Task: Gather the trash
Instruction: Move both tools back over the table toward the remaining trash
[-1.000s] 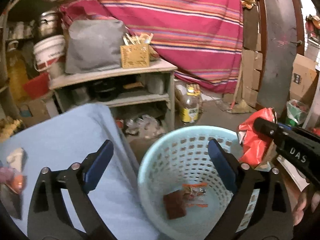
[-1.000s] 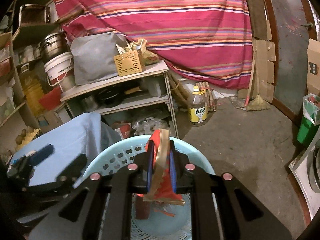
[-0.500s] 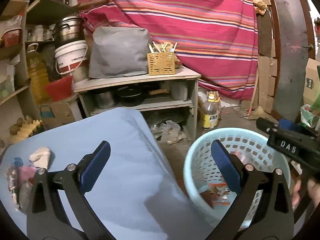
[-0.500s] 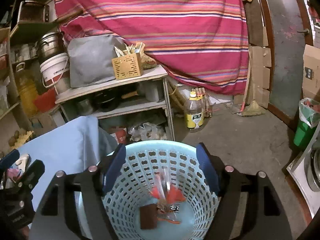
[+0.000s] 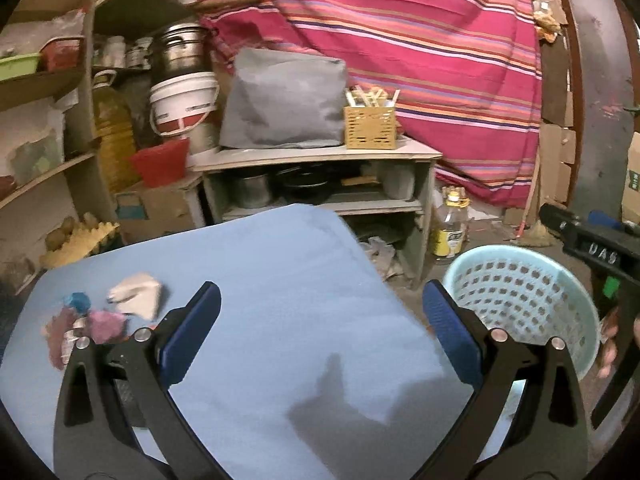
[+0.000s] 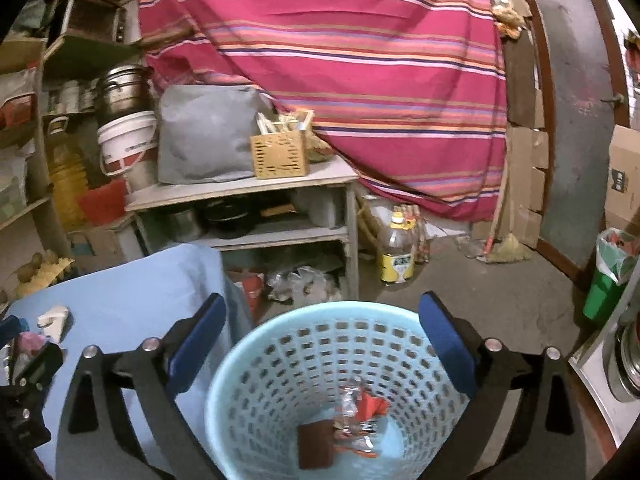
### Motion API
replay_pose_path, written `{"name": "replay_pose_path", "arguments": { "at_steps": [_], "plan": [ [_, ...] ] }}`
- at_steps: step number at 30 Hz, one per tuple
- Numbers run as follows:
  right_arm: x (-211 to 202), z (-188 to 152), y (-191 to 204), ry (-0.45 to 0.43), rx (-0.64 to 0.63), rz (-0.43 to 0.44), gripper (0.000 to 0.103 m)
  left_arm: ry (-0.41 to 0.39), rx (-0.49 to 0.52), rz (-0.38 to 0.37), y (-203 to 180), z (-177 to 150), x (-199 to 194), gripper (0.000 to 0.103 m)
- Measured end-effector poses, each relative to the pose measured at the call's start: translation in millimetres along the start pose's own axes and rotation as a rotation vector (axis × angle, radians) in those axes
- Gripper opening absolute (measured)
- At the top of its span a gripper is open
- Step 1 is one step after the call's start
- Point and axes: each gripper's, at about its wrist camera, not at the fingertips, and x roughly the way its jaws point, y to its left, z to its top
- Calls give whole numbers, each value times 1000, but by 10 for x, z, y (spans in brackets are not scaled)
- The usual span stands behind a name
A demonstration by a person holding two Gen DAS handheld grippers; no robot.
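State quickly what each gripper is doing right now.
Left gripper: open, holding nothing.
Right gripper: just opened, holding nothing, above the basket.

The blurred trash pile [image 5: 84, 326] on the table sits partly behind the left hand-held gripper [image 5: 320, 332]

Striped cloth [image 6: 360, 60], grey cushion [image 5: 284, 100], shelf [image 6: 248, 188]

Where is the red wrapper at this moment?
In the right wrist view, the red wrapper lies at the bottom of the light blue basket, beside a brown packet.
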Motion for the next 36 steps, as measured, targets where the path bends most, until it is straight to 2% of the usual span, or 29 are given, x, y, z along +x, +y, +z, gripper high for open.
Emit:
{"name": "replay_pose_path", "arguments": {
  "at_steps": [4,15,18,23,31,33,36],
  "plan": [
    [-61,-37,298,-1,-41,23,98,7,-2,64,358,-135,-108,98],
    [-34,-234,1196,93,-80,140,98,129,-80,237,1704,-509,-118,98],
    [2,-307,1446,108,-123,151,98,165,-116,241,1944,-604,-80,98],
    [109,-437,1774,162,-171,158,98,212,-110,255,2142,-811,-11,97],
    [176,-534,2093,197,-207,195,98,225,-145,184,2322,-875,-3,77],
    [182,-564,2173,203,-217,201,98,232,-154,163,2334,-870,-5,65],
    [188,-587,2266,214,-216,219,98,236,-151,144,2360,-878,-9,56]
  ]
}}
